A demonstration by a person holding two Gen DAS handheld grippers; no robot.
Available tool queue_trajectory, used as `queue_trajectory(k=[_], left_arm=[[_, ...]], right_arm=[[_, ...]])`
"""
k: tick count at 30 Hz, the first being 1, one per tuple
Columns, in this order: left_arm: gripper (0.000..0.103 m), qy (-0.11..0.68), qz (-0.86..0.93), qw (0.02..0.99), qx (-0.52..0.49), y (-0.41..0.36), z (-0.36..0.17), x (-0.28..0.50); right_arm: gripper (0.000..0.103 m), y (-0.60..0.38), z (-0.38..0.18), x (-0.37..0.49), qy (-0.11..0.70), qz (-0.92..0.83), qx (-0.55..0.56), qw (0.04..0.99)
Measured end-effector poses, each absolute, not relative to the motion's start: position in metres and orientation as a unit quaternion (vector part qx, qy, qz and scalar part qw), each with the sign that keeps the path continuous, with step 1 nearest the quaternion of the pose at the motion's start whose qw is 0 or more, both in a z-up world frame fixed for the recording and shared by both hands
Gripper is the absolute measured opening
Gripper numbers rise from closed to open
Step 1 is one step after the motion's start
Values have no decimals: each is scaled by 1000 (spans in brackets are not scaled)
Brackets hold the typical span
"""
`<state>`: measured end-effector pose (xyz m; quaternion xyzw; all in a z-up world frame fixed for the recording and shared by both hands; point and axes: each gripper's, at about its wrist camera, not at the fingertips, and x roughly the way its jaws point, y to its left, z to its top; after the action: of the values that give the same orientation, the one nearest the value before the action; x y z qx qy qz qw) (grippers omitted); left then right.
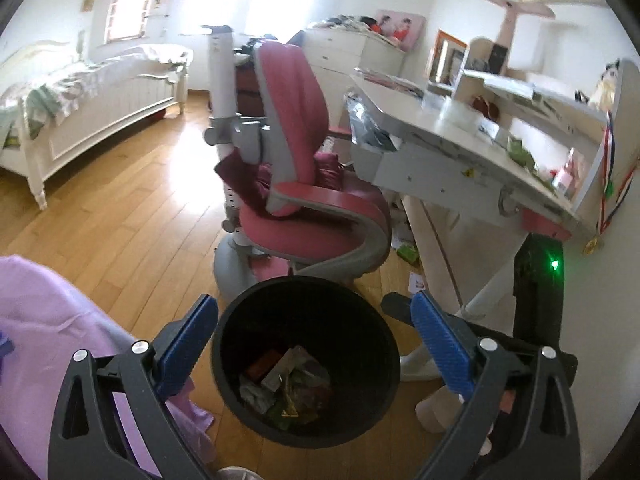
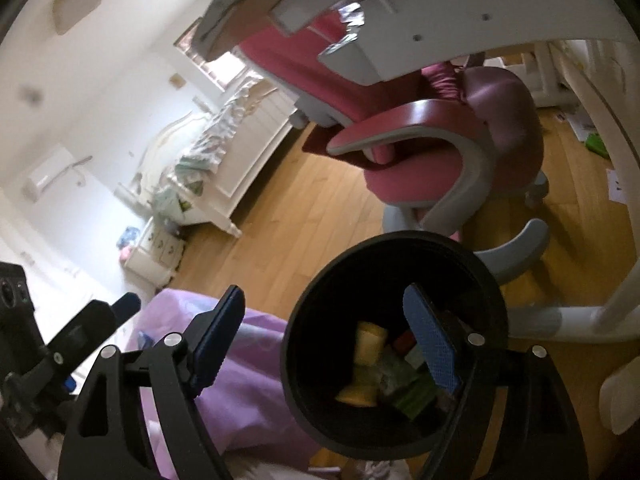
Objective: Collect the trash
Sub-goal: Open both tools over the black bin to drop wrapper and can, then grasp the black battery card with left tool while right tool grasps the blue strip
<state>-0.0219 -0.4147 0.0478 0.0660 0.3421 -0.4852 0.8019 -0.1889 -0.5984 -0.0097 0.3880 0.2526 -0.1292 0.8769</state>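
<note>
Bedroom, wood plank floor point(image 1: 120, 208). Nearest: left gripper point(image 1: 314, 334) jaws spread, empty, hovering over round black plastic trash bin point(image 1: 306, 360). Right gripper point(image 2: 324, 344) also spread, empty, one finger past the bin rim. Bin holds crumpled wrappers point(image 1: 286, 388) and a yellow item point(image 2: 366, 360), identity unclear. Lilac cloth point(image 1: 52, 328) just beside it. Farther: pink swivel chair point(image 1: 304, 160), white desk point(image 1: 460, 144); green scrap point(image 1: 408, 254) on floor beneath. Risk: right finger clips rim, tips bin.

trash point(image 1: 286, 384) in bin point(image 1: 224, 344), chair point(image 1: 304, 184) behind
</note>
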Motion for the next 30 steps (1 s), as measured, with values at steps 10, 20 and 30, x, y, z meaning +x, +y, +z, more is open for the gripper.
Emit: queue_trajectory(k=[10,20,30], left_arm=[[96,358,-377,854,16,-284,40,27],[96,378,-202,900,73,-112,9,124],[96,410,-246,852,212,-99,-40,193]], right_arm=[[81,-521,11,-133,290,-34,328,898],[80,-367,56,-29,331,147,132,923],[62,-223,41,108,391,251,-148,873]])
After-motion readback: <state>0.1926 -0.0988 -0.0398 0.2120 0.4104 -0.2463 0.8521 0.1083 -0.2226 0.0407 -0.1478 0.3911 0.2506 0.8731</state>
